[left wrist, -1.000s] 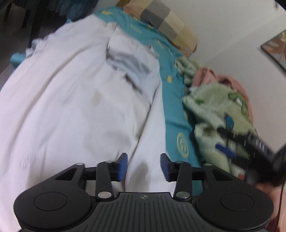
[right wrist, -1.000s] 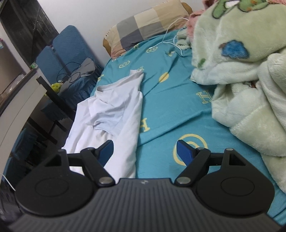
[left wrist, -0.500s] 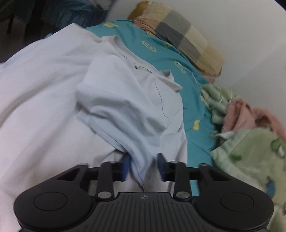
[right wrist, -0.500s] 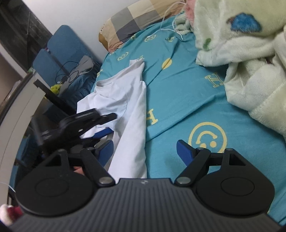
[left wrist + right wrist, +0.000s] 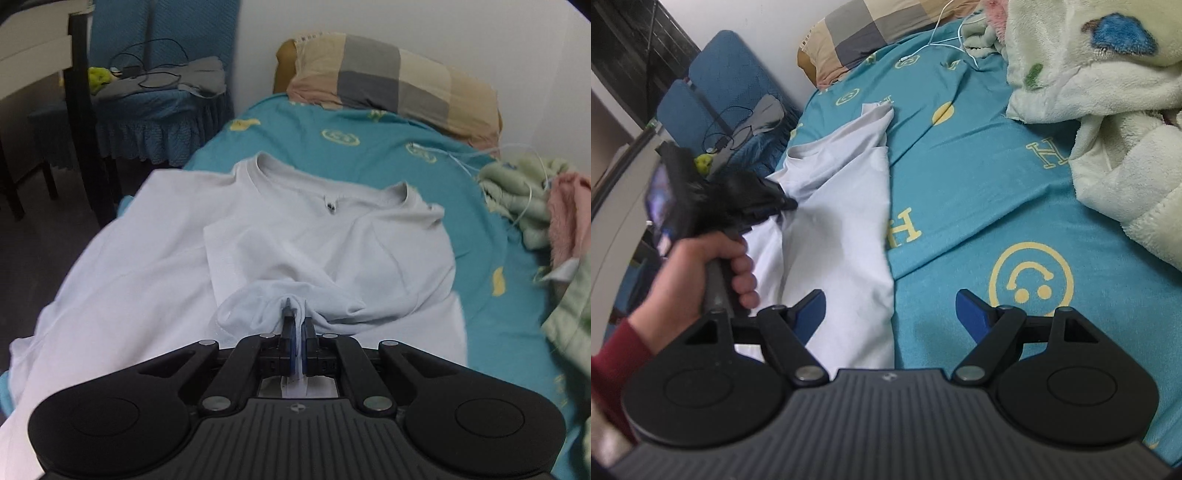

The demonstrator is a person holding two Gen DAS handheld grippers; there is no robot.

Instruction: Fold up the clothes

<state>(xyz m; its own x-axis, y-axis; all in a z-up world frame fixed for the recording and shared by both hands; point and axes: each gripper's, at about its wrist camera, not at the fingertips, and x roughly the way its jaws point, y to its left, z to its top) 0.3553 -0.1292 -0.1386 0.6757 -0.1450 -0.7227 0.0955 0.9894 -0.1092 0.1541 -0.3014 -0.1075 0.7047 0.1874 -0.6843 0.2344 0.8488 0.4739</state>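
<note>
White cotton fills most of your left wrist view: the T-shirt point(image 5: 280, 236) lies spread on the teal bedsheet point(image 5: 369, 147), collar toward the checked pillow point(image 5: 388, 77), with one sleeve folded in across the chest. Your left gripper point(image 5: 295, 321) has its blue-padded fingers point(image 5: 289, 325) pressed together on a bunched fold of that sleeve, and a strip of fabric runs back between them toward the gripper body. The cloth puckers into small creases where it enters the pinch.

From your right wrist view, the same left gripper point(image 5: 783, 203) shows at the left, blurred, gripped by your left hand point(image 5: 698, 273) in a red cuff, its tip buried in the T-shirt point(image 5: 842, 229). Your right gripper point(image 5: 891, 306) hangs above the bed with its fingers point(image 5: 971, 310) spread wide apart and nothing between them; the shirt's near edge lies below its left finger and bare teal sheet point(image 5: 979, 184) below the right one. A yellow smiley print point(image 5: 1032, 280) sits on the sheet just beyond the right finger.

A pale green fleece blanket point(image 5: 1108, 110) is heaped on the right side of the bed, well apart from the shirt, with a white cable point(image 5: 945, 40) trailing across the sheet near the pillow point(image 5: 871, 26). A blue-covered chair point(image 5: 159, 85) carrying a dark cable and grey cloth stands beside the bed's head.
</note>
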